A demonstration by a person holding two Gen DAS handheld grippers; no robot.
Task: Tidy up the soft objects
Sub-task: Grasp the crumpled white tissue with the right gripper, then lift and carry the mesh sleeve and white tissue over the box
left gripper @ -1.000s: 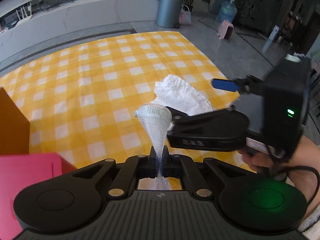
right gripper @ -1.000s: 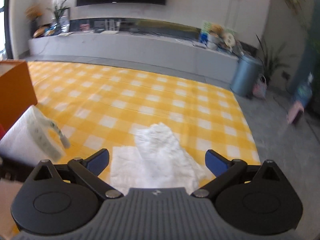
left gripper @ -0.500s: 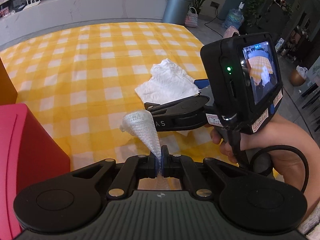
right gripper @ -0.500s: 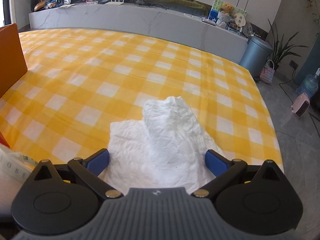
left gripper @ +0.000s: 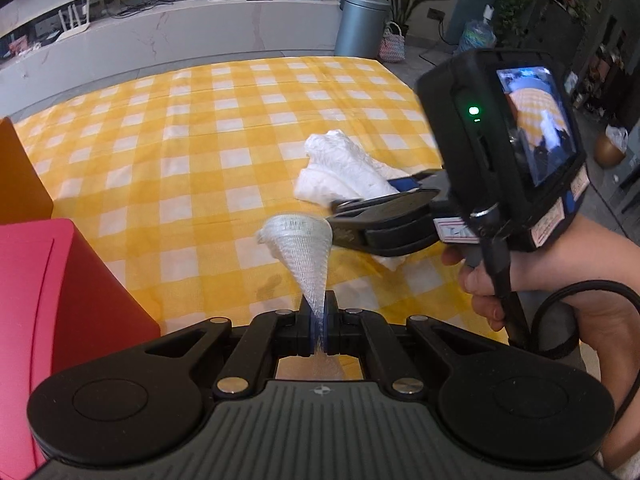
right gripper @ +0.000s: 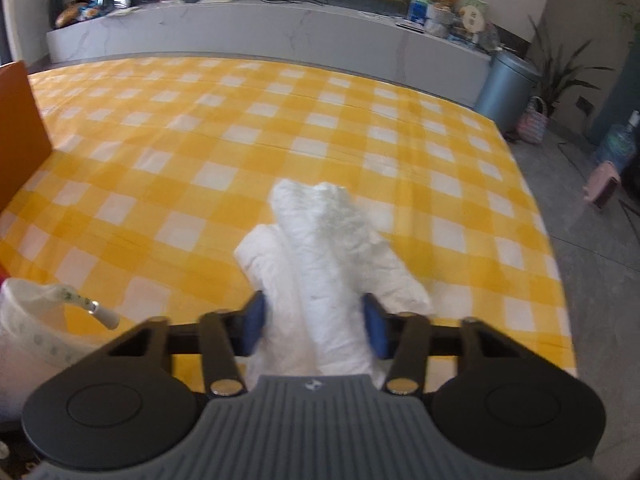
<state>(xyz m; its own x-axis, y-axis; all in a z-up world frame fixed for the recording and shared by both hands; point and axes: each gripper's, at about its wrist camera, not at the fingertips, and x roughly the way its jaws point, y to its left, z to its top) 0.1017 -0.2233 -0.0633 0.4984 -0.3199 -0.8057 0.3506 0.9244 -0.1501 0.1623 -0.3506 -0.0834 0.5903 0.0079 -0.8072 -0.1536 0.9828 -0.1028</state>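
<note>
1. The right gripper (right gripper: 314, 326) was wide open over the crumpled white cloth (right gripper: 320, 256) a moment ago. Now its blue pads are closing in on both sides of it and seem to touch it, though the view is blurry.
2. So the pick-up is starting.
3. The cloth lies on the yellow checked tabletop (right gripper: 200, 128), near its right edge. Its long side points away, toward the far edge.
4. The left gripper (left gripper: 318, 330) is clamped on a white mesh sleeve (left gripper: 302, 240).

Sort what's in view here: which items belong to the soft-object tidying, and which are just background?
In play: white mesh sleeve pinched in left gripper; crumpled white cloth between closing right gripper; red box.

Background: grey bin, potted plant, water bottle.
</note>
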